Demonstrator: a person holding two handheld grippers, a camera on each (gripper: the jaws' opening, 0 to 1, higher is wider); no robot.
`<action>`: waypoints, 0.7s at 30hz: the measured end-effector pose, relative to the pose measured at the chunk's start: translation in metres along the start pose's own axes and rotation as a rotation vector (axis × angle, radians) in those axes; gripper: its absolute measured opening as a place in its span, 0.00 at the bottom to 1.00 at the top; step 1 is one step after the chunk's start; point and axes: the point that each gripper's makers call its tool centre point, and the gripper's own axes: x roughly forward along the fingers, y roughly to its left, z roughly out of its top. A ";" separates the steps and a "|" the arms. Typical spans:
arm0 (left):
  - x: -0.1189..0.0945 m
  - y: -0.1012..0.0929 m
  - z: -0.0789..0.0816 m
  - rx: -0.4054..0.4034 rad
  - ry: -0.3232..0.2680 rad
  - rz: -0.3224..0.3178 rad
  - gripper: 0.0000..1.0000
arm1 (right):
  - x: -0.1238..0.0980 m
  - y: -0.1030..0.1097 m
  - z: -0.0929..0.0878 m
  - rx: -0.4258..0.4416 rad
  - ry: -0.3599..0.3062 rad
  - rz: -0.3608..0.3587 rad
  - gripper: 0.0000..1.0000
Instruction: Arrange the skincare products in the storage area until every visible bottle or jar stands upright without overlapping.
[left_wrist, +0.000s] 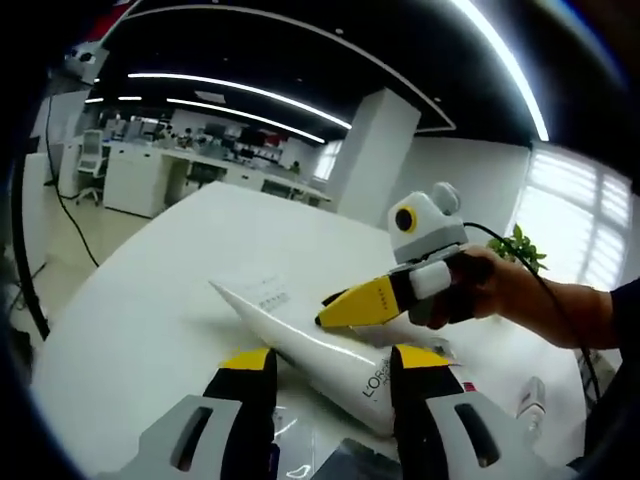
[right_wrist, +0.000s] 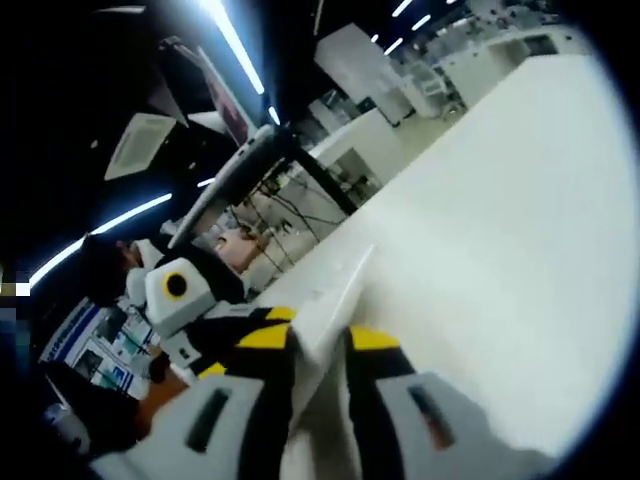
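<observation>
In the left gripper view the left gripper (left_wrist: 330, 385) is rising from the bottom edge with its yellow-tipped jaws standing apart, and the fat end of a white tube (left_wrist: 330, 350) is lying in the gap between them; whether the jaws are actually pressing on it I cannot tell. The tube is lying flat on the white table (left_wrist: 150, 300), its crimped tail pointing away toward the far left, and black lettering beginning "L'OR" is running along its side near the right jaw, the rest being cut off. Just beyond, the right gripper (left_wrist: 325, 318) is reaching in from the right in a person's hand (left_wrist: 480, 285), its yellow fingers looking pinched together right at the tube's upper edge; in the right gripper view the same gripper (right_wrist: 320, 345) is showing the tube's flat white tail (right_wrist: 335, 290) caught between its jaws, so it is gripping the tube there. A second small white tube (left_wrist: 530, 400) is lying on its side near the table's right edge, its print too small to read. Judging from this, the arranging is barely under way: both visible products are lying down, none is standing upright, and no storage tray can be made out. Farther off, desks and chairs are sitting under long ceiling lights, and a green plant (left_wrist: 520, 245) is showing by the window
</observation>
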 end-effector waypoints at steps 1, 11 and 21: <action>-0.001 0.000 0.001 -0.001 -0.006 -0.002 0.42 | -0.001 0.005 -0.002 -0.006 -0.004 0.002 0.19; -0.010 -0.009 0.014 0.048 -0.073 -0.029 0.39 | -0.009 0.026 0.009 -0.077 -0.035 0.024 0.16; -0.022 -0.021 0.029 0.075 -0.152 -0.073 0.32 | -0.020 0.062 0.005 -0.197 -0.038 0.037 0.15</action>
